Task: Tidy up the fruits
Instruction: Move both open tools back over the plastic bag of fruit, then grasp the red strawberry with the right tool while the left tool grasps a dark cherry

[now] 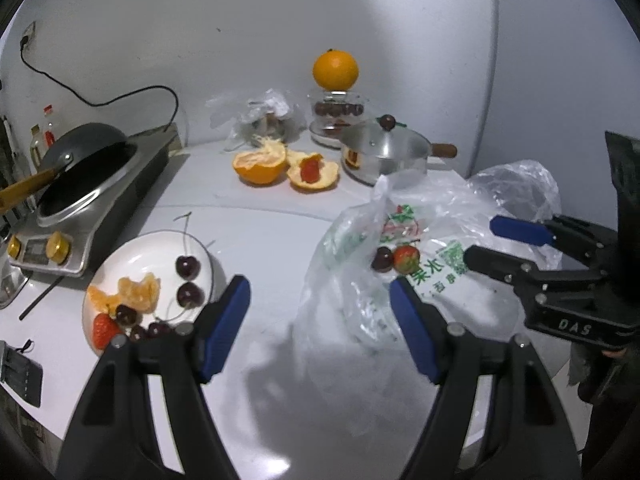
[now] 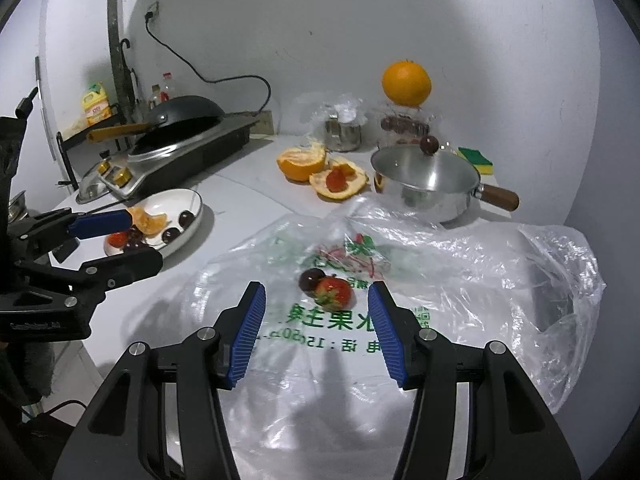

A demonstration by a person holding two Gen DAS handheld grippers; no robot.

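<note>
On the white desk (image 2: 248,216) lies a clear plastic bag (image 2: 400,320) printed with green "水果", a red strawberry (image 2: 333,291) and dark cherry (image 2: 310,279) resting on it. Both the right gripper (image 2: 316,332) and left gripper (image 1: 320,320) hang wide-jawed, empty. A white fruit plate (image 1: 136,256) sits left, a steel saucepan (image 2: 426,182) behind.

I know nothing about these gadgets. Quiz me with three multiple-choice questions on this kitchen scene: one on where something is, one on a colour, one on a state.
1. Where does the whole orange sit?
A. on a clear container by the wall
B. in the white plate
C. inside the wok

2. What colour are the pads on the right hand-held gripper?
A. red
B. blue
C. yellow

3. How is the steel pot?
A. lid off
B. tipped over
C. lid on

Answers:
1 A, it rests atop the container.
2 B, both ribbed pads are blue.
3 C, the knobbed lid covers it.
</note>
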